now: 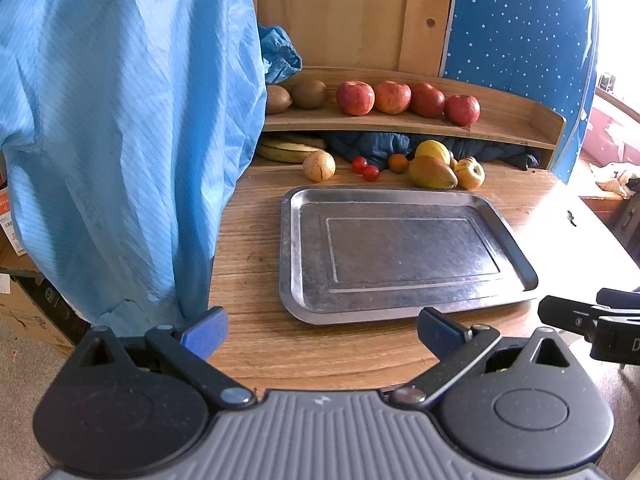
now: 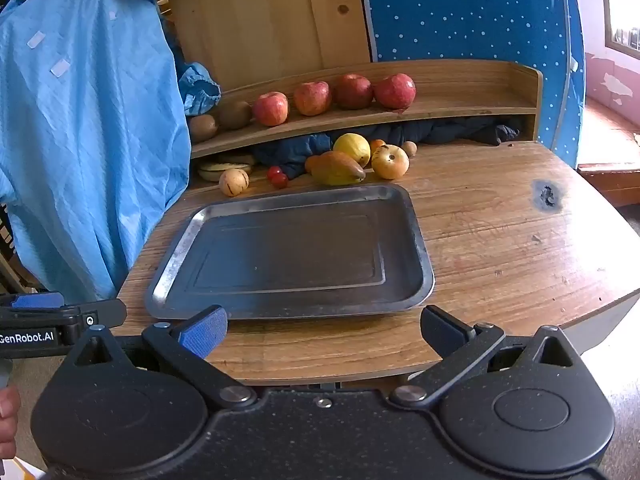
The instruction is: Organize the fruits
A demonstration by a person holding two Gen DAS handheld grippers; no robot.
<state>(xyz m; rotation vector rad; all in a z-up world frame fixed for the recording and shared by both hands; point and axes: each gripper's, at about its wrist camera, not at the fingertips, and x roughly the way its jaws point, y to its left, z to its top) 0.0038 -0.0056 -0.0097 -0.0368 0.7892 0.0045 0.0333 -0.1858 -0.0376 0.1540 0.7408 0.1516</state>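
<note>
Left wrist: tray (image 1: 516, 256) ahead of spread, empty jaws; right jaws likewise.

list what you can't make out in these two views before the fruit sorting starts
- Bananas, left wrist view: left end hidden behind the blue garment; count unclear.
- Dark cloth under the shelf, both views: in shadow, what lies behind it is hidden.
- Small brown fruit, right wrist view: too small to identify.
- Orange fruit, right wrist view: mostly covered by the yellow fruit and yellow apple.
</note>
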